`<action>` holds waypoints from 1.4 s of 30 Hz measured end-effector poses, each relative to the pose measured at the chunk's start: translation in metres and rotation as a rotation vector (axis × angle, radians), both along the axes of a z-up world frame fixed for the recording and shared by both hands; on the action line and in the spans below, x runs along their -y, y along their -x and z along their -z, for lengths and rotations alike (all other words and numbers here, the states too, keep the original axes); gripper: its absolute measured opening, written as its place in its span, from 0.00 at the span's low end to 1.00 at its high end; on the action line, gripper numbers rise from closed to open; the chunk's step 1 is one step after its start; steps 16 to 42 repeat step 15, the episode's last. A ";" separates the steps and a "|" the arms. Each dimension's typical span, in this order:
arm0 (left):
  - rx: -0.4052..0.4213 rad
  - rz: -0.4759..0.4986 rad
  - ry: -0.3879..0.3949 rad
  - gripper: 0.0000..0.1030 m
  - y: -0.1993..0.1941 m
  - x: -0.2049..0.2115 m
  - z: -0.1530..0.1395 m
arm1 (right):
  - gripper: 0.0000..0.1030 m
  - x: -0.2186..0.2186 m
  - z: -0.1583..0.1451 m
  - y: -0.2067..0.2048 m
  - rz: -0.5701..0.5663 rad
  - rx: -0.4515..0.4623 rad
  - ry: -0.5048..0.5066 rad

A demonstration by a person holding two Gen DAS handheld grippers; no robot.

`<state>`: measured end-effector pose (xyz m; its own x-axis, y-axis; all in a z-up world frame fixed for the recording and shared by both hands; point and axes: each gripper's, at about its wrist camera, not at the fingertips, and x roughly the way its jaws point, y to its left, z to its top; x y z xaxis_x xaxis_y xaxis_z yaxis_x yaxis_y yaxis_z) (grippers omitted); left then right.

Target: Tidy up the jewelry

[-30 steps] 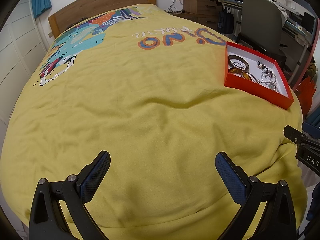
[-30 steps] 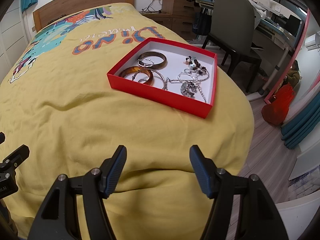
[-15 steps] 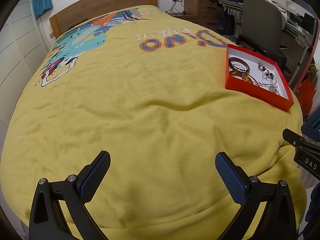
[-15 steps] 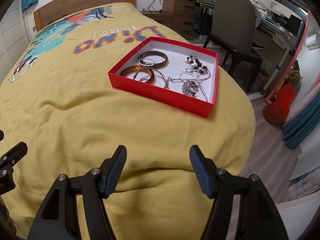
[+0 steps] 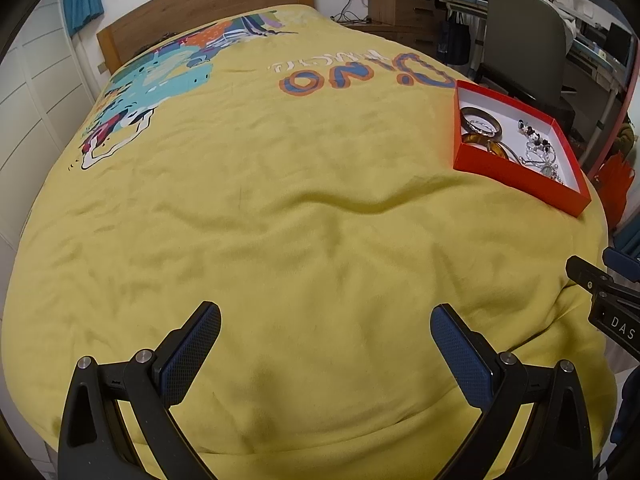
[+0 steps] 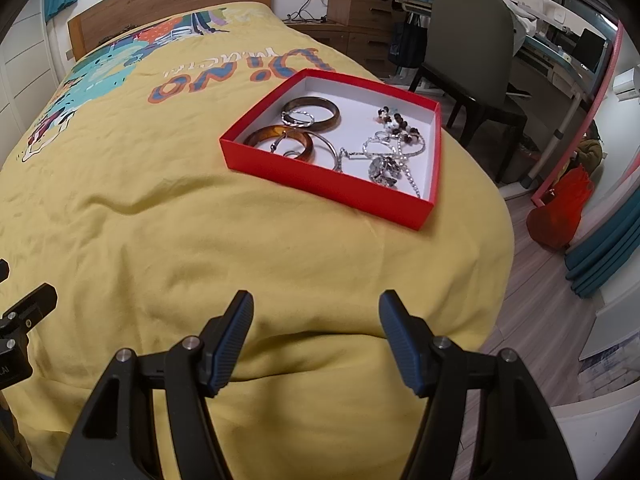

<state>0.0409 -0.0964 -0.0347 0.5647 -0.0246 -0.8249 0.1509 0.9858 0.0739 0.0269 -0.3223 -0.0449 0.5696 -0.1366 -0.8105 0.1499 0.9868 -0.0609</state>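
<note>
A red box [image 6: 320,184] with a white inside sits on the yellow bedspread; it also shows in the left wrist view [image 5: 516,178] at the right. It holds a dark brown bangle [image 6: 330,110], an amber bangle [image 6: 280,136], silver hoops [image 6: 298,120], a bead string [image 6: 396,120] and a silver chain tangle [image 6: 384,164]. My right gripper [image 6: 316,320] is open and empty, over the bedspread short of the box. My left gripper [image 5: 326,332] is open and empty, over bare bedspread far left of the box.
The yellow bedspread [image 5: 280,208] has a dinosaur print and a wooden headboard [image 5: 200,8] behind. A grey chair [image 6: 472,48] and a desk stand right of the bed. A red bag [image 6: 560,208] lies on the wooden floor.
Both views have shifted slightly; the box sits a little farther and lower in the frames, so both grippers have drawn back a bit. Jaws have stayed open.
</note>
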 end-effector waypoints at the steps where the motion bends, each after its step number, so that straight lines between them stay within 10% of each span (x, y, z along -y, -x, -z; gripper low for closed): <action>1: 0.000 0.000 0.000 1.00 0.000 0.000 0.000 | 0.62 0.000 0.000 0.000 -0.001 -0.002 -0.001; 42: -0.005 0.010 0.000 1.00 0.000 -0.001 0.002 | 0.62 -0.003 0.000 -0.005 -0.013 -0.012 0.003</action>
